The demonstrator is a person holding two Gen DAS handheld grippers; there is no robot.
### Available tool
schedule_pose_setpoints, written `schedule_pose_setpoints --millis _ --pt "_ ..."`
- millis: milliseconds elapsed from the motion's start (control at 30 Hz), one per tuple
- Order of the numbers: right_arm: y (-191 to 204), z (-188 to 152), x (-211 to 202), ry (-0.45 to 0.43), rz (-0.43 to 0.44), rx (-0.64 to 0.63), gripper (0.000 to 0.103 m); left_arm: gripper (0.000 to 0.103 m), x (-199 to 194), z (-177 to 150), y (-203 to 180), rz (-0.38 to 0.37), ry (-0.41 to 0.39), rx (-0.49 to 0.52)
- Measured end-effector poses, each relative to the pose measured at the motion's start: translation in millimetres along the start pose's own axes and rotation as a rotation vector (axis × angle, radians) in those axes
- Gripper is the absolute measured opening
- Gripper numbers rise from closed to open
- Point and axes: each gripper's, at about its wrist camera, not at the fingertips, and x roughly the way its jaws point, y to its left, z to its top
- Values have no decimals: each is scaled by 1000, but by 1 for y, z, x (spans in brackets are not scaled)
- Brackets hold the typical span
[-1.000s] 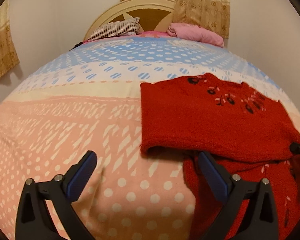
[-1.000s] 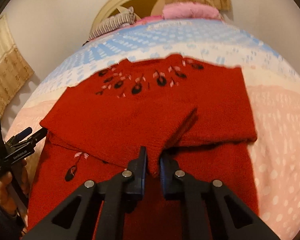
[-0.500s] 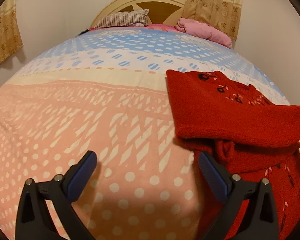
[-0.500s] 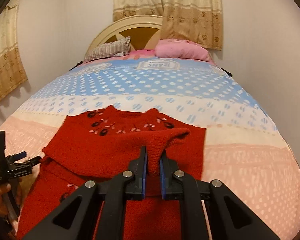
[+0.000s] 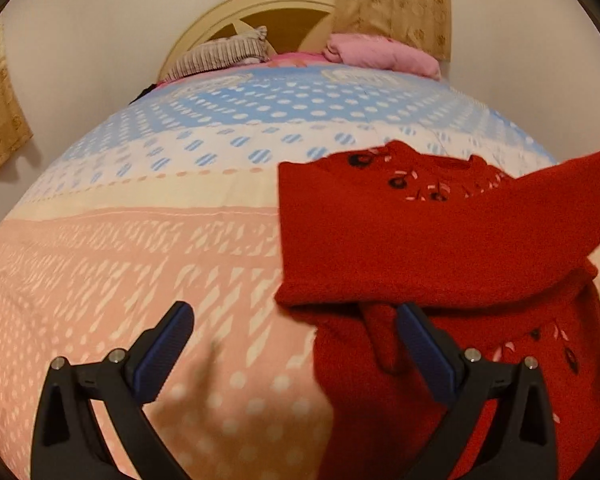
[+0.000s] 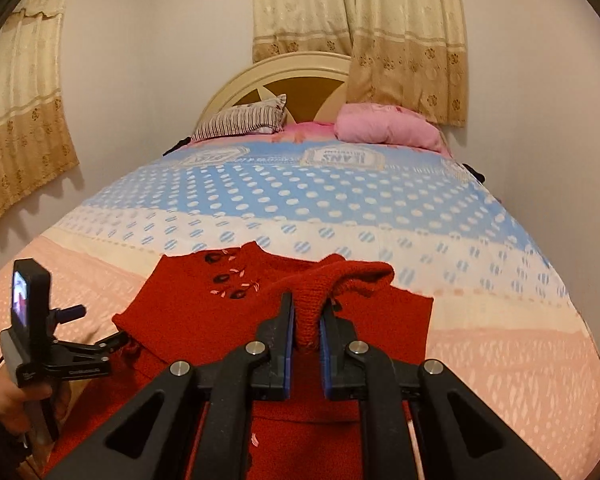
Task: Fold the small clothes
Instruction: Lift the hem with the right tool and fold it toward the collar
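Note:
A red knitted sweater [image 5: 420,248] with dark flower embroidery lies on the dotted bedspread [image 5: 140,248], its upper part folded over the lower. In the right wrist view my right gripper [image 6: 306,320] is shut on a bunched sleeve end of the sweater [image 6: 204,312] and holds it up above the garment. The lifted cloth [image 5: 580,188] rises at the right edge of the left wrist view. My left gripper [image 5: 296,344] is open and holds nothing, its right finger over the sweater's left side. A hand holds this left gripper [image 6: 98,326] beside the sweater's left edge.
A striped pillow [image 6: 244,120] and a pink bundle [image 6: 384,128] lie by the cream headboard [image 6: 296,72]. Curtains [image 6: 360,32] hang behind. A wall runs close along the bed's right side. Bare bedspread [image 6: 500,344] stretches on both sides of the sweater.
My right gripper has risen with the sleeve end still pinched, pulling the cloth up off the sweater. The left gripper stays open and has shifted only a little beside the sweater.

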Motion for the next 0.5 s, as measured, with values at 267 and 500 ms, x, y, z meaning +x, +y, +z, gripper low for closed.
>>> schedule_pose_setpoints --millis 267,500 --pt "7 2 -3 -21 20 3 10 103 29 3 -29 19 67 78" --pt "-4 1 -20 -58 13 4 10 103 53 4 26 50 114 -86"
